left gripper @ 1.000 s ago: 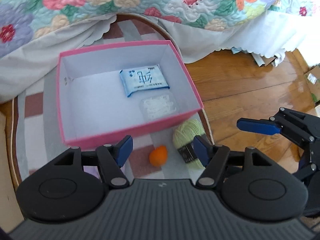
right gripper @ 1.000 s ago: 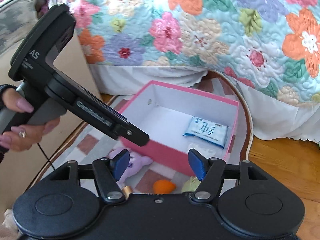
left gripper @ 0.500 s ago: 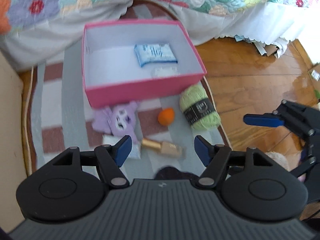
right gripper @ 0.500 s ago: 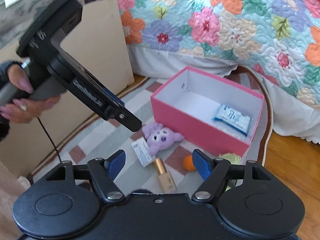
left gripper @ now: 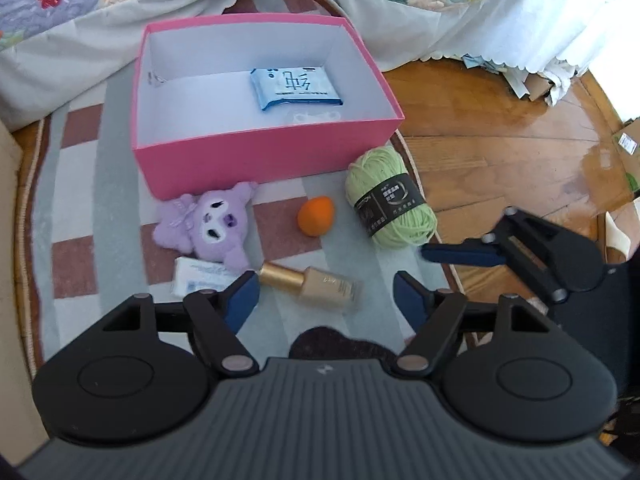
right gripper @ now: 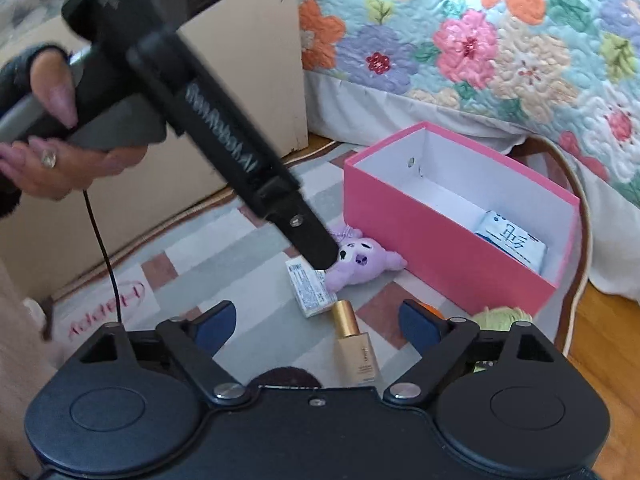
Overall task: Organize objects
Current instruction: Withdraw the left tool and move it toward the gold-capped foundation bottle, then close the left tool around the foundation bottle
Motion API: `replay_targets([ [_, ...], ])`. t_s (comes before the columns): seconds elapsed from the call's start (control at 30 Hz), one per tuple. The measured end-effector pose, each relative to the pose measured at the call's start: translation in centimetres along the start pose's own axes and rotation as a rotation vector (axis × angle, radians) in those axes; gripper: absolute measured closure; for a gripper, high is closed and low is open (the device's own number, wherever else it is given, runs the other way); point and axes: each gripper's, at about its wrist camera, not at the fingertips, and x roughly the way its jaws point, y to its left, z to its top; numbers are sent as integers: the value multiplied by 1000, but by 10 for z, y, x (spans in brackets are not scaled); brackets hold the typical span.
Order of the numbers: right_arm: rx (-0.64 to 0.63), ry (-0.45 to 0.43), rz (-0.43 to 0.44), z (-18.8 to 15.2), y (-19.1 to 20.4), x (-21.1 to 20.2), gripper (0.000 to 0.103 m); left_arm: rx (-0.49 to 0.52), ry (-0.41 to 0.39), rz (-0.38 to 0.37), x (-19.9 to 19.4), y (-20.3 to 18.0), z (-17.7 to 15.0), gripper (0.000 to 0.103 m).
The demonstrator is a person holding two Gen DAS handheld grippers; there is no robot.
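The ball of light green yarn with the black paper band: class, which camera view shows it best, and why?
The left wrist view: the ball of light green yarn lies whole on the striped rug, its black band readable, right of the pink cardboard box. The right wrist view shows only a green sliver behind its own tongs.

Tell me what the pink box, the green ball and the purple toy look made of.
Pink box: probably cardboard, matte, with thin flat walls and white inside.
Green ball: yarn, wound strands under a black paper band.
Purple toy: soft plush fabric, fuzzy, with a stitched-looking face.
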Motion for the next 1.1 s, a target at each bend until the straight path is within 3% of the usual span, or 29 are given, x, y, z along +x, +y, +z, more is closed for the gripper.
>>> replay_targets([
  [0.1,-14,38,-19,-7,-7,23,12,-23,21,-30,20,3,-3,25],
  [0.23,5,116,0,-17,-17,51,12,-64,56,-15,47,10,-9,24],
  [0.33,9,144,-5,-24,-20,69,12,-115,38,14,61,19,-14,15],
  [0.53,126,211,36,-41,-24,99,12,-197,45,-2,82,33,-21,15],
  [0.67,56,202,5,-46,-15,100,14,-237,78,-21,102,37,-29,15],
  [0.77,66,226,-17,-51,-18,106,23,-256,100,-44,116,37,-35,16],
  [0.8,76,230,-25,-53,-21,107,28,-257,104,-51,121,37,-37,18],
  [0.83,86,229,-29,-54,-23,107,44,-255,113,-52,124,36,-37,25],
  [0.87,97,219,-46,-55,-26,106,55,-250,132,-54,128,35,-38,41],
  [0.97,140,205,-61,-57,-35,101,57,-320,118,-103,129,39,-42,43],
  [1.1,147,207,-46,-60,-34,98,58,-309,101,-69,135,36,-43,52],
])
